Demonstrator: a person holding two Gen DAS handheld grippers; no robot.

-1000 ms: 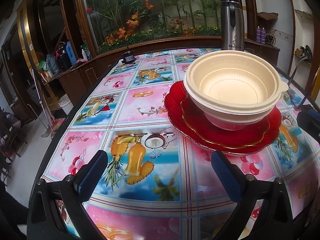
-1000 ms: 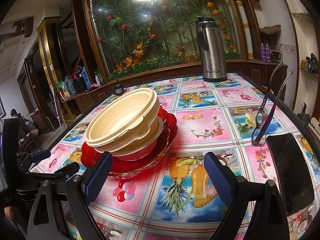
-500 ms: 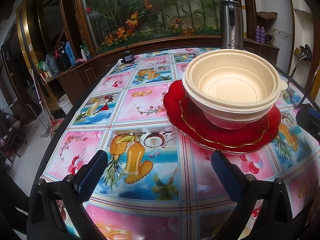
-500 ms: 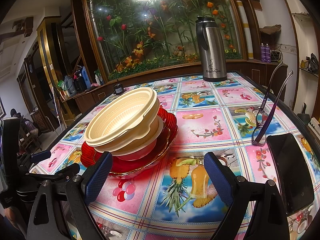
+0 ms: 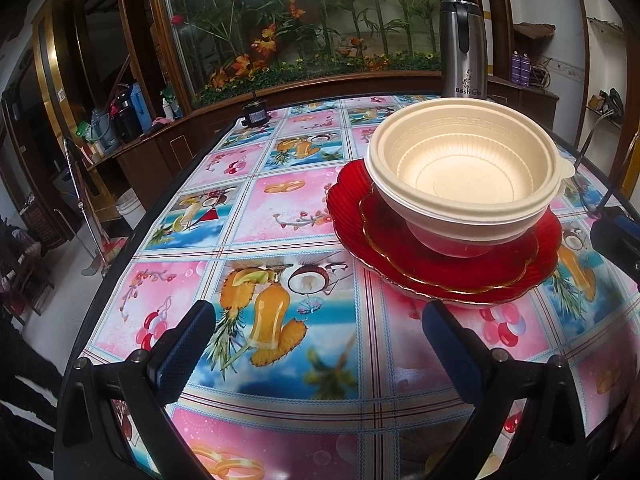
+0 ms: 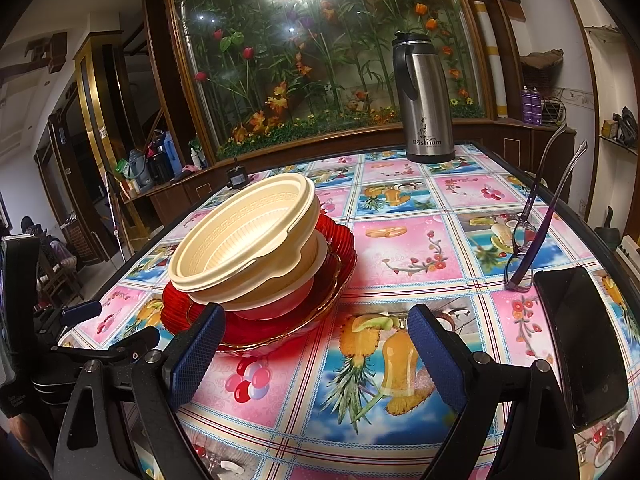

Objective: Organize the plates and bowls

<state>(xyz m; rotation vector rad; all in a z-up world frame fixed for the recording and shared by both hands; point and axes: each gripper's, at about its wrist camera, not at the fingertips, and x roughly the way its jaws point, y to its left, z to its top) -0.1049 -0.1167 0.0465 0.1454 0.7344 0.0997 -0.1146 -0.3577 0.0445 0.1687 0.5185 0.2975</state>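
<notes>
Cream bowls (image 5: 464,176) sit nested in one stack on red plates (image 5: 448,268) with gold rims, on the patterned table. The stack also shows in the right wrist view, bowls (image 6: 244,240) tilted on the plates (image 6: 280,320). My left gripper (image 5: 316,344) is open and empty, hovering above the table in front of and left of the stack. My right gripper (image 6: 312,344) is open and empty, just right of the stack; its left finger (image 6: 196,352) is close to the plate rim. The left gripper shows at the left edge of the right wrist view (image 6: 80,336).
A steel thermos (image 6: 424,100) stands at the far table edge. Purple glasses (image 6: 532,240) and a black phone (image 6: 580,340) lie at the right. A small black object (image 5: 254,114) sits at the far left edge. The table edge curves close on the left.
Almost nothing changed: both grippers stay open and hold their places. The left wrist view shifted very slightly.
</notes>
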